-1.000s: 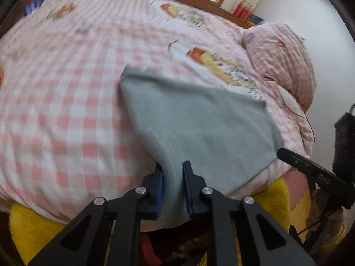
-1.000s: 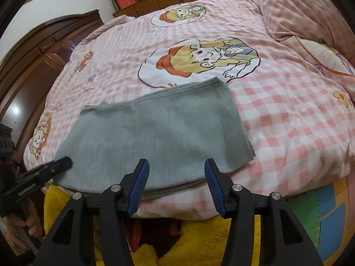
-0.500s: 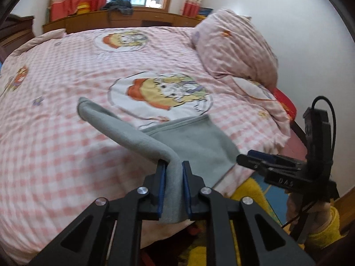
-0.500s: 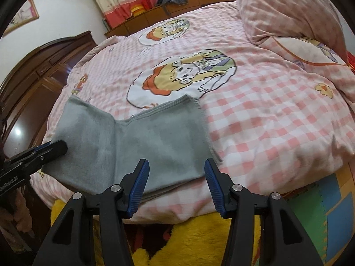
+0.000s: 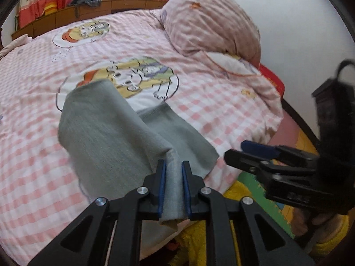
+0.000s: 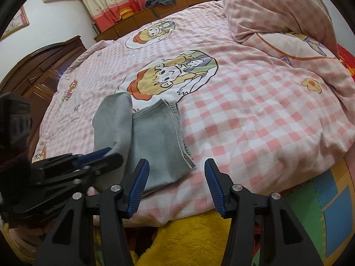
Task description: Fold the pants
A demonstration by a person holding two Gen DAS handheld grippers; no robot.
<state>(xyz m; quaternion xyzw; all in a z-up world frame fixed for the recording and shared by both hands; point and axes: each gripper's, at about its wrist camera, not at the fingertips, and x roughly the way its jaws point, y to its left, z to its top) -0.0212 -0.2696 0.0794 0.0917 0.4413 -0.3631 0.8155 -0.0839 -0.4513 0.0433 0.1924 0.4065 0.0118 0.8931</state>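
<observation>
The left gripper (image 5: 173, 184), jaws clamped on one end of the grey pants (image 5: 106, 133), is now carrying it across over the half lying on the bed (image 5: 33, 166), while the right gripper (image 6: 175, 186) is hovering half-open, empty, beside the pants.

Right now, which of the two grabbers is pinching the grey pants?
The left gripper. Its blue pads are shut on a fold of the grey pants, lifting that end. The right gripper has open jaws with nothing between them.

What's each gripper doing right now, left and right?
Left gripper: shut on the grey pants, carrying one end over the rest.
Right gripper: open, holding nothing, at the bed's near edge.
</observation>
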